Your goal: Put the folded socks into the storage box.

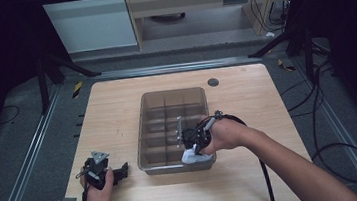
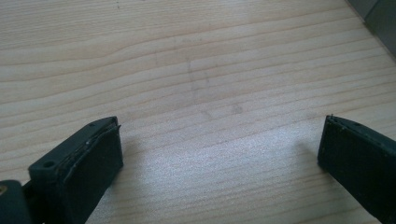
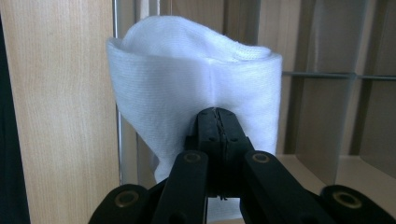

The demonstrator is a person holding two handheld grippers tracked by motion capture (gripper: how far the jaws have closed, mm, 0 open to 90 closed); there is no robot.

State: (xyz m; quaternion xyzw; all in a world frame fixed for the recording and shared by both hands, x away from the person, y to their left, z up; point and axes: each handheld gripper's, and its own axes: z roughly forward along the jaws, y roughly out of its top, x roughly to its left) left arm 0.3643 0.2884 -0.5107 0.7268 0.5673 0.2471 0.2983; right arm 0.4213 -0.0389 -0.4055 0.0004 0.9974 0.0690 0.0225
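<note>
**Right gripper pinches a folded white cloth at the near corner of the divided bin**

High view: the right gripper (image 1: 194,141) hangs over the near right corner of a clear plastic divided bin (image 1: 147,103) in the middle of the wooden table (image 1: 246,98). A white cloth (image 1: 195,155) bulges just below its tip, against the bin's near wall. The person's right hand (image 1: 225,135) wraps the gripper body, and its cable trails back along the forearm. Well off to the side, past the bin's left wall, the left gripper (image 1: 121,170) lies low on the table in the left hand (image 1: 97,189), its tip pointing toward the bin. From this height neither pair of jaws can be read clearly.

Left gripper view: what the high view blurs is plain here. The two black jaws stand spread wide, with bare wood grain between them. A grey edge of the bin (image 2: 380,16) sits far ahead at the upper right corner.

Right gripper view: the jaws are pressed together on the white cloth (image 3: 196,88), a knit fabric folded double; its rounded fold rises ahead of the tip. Behind it stand the bin's translucent dividers (image 3: 327,74); to one side runs the bin wall with table wood beyond.
</note>
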